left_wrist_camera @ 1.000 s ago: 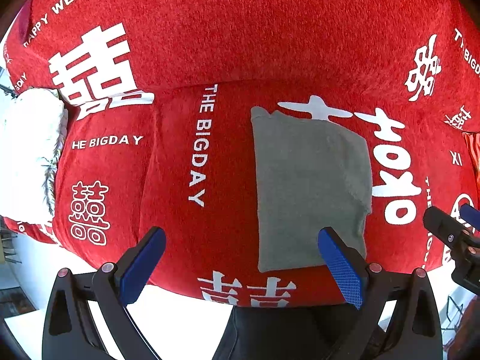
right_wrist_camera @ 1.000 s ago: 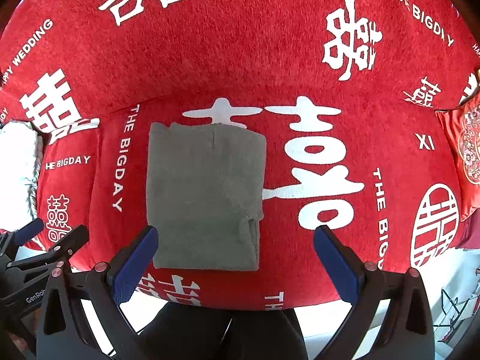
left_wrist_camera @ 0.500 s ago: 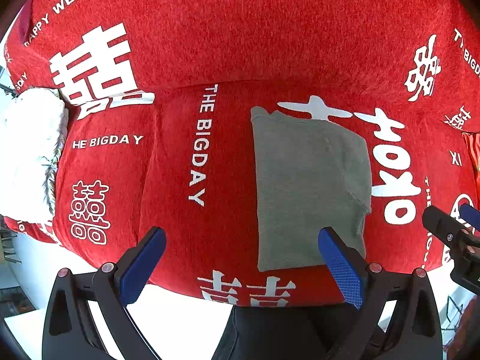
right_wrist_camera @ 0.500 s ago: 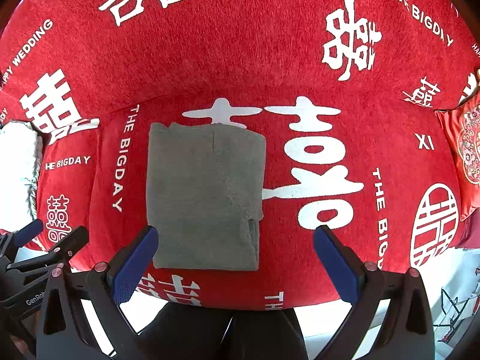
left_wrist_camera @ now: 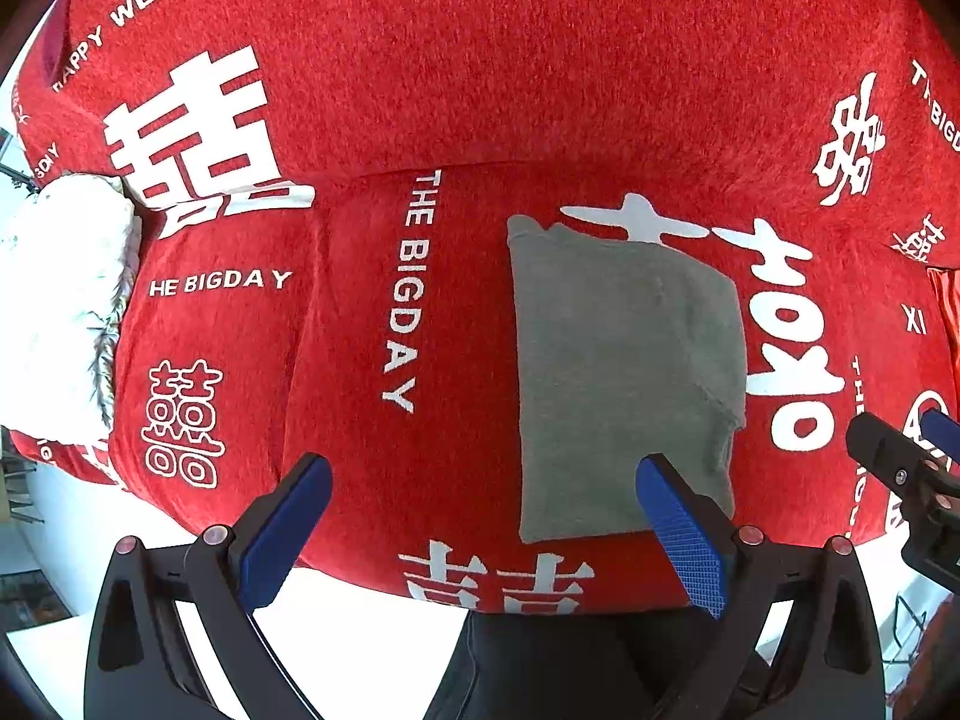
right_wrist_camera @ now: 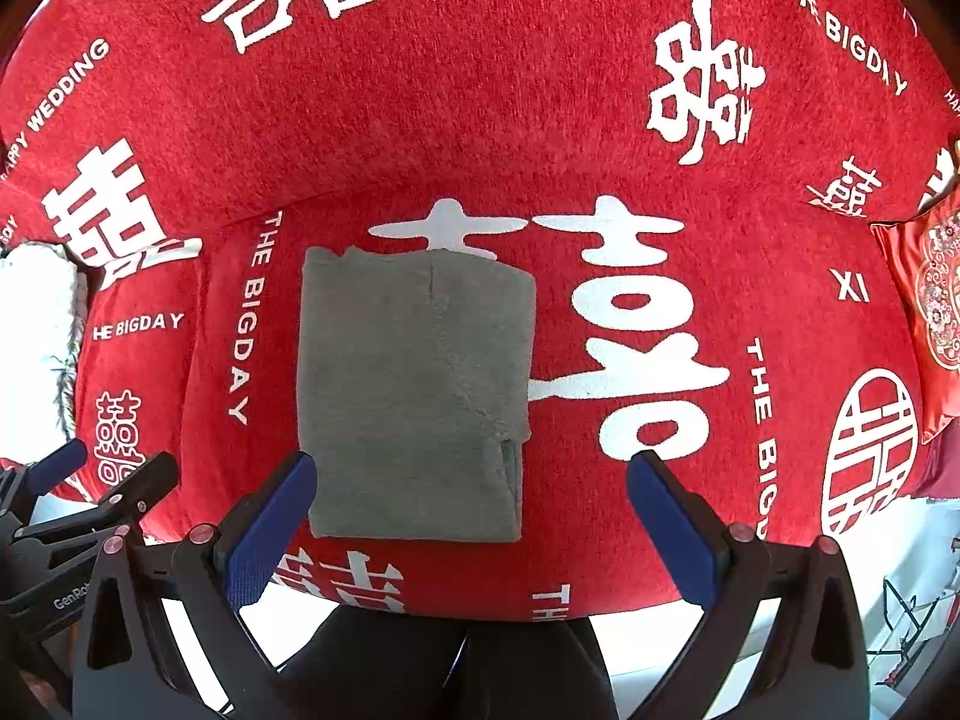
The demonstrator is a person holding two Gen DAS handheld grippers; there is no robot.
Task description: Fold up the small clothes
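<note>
- We see the folded grey garment [right_wrist_camera: 414, 396] lying flat near the sofa [right_wrist_camera: 480, 120] seat's front edge.
- Our left gripper [left_wrist_camera: 480, 522] and right gripper [right_wrist_camera: 471, 516] hover spread wide, holding nothing.
- Only the right view shows a red cushion [right_wrist_camera: 936, 312] at the seat's right end.

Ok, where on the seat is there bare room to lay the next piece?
Free: the red cover right of the folded grey garment, up to the red cushion; also left of it, toward the white pillow. The front edge is tight, both open grippers hovering there.
</note>
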